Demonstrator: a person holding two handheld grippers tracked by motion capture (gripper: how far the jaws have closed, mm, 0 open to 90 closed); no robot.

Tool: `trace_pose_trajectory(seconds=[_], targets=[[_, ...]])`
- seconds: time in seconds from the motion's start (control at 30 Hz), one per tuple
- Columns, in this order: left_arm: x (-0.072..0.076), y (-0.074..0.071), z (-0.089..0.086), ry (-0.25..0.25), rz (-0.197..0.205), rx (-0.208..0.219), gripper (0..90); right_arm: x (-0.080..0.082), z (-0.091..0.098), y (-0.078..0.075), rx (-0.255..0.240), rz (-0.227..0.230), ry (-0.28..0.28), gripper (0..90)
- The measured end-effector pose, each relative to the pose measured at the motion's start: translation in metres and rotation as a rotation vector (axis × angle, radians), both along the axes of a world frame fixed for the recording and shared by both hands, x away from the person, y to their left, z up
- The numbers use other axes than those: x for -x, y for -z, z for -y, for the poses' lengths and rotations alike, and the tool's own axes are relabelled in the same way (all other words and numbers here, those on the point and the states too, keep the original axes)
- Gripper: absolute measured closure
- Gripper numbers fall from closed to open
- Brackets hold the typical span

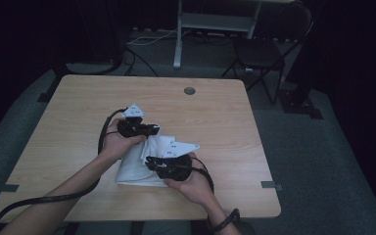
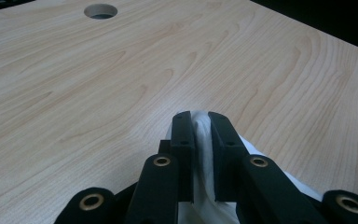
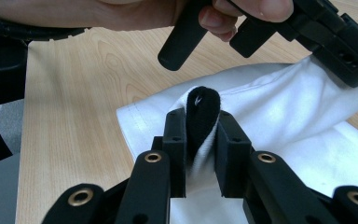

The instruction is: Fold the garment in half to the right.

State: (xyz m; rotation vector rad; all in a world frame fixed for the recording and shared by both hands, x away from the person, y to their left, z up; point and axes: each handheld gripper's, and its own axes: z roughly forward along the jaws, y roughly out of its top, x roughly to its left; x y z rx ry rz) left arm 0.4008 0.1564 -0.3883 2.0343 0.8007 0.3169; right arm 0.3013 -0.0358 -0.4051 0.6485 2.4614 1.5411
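Observation:
A white cloth (image 1: 133,170) lies bunched near the front middle of the wooden table (image 1: 68,122). My left gripper (image 1: 153,130) is at the cloth's far edge and is shut on a thin upright fold of white cloth (image 2: 203,156), as the left gripper view (image 2: 200,119) shows. My right gripper (image 1: 150,163) is over the cloth's near part. In the right gripper view (image 3: 203,122) its jaws are shut on a raised fold with a black band (image 3: 202,108) over white cloth (image 3: 279,107). The other hand (image 3: 242,14) and its gripper sit just beyond that fold.
A round cable hole (image 1: 189,90) (image 2: 100,10) sits at the table's far middle. Bare wood extends left, right and beyond the cloth. A dark chair (image 1: 259,51) and a white desk frame (image 1: 178,39) stand on the floor behind the table.

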Motion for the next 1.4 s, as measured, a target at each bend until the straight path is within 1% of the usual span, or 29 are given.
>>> trace_pose_trajectory(seconds=[0.53, 0.9, 1.13, 1.37, 1.4], targets=[[-0.001, -0.002, 0.008, 0.003, -0.006, -0.008, 81.0, 0.001, 0.007, 0.0, 0.003, 0.0, 0.01, 76.4], [-0.001, -0.007, 0.013, 0.015, 0.012, -0.027, 81.2, 0.002, 0.011, -0.005, -0.01, 0.011, 0.013, 76.4], [0.0, -0.007, 0.017, 0.014, 0.014, -0.016, 81.2, 0.003, 0.015, -0.006, -0.009, 0.013, 0.016, 76.4], [0.0, -0.008, 0.021, 0.023, 0.016, -0.022, 81.2, 0.004, 0.018, -0.006, -0.01, 0.013, 0.018, 76.2], [0.0, -0.007, 0.021, 0.023, 0.015, -0.023, 81.2, 0.004, 0.019, -0.005, -0.007, 0.008, 0.021, 76.2]])
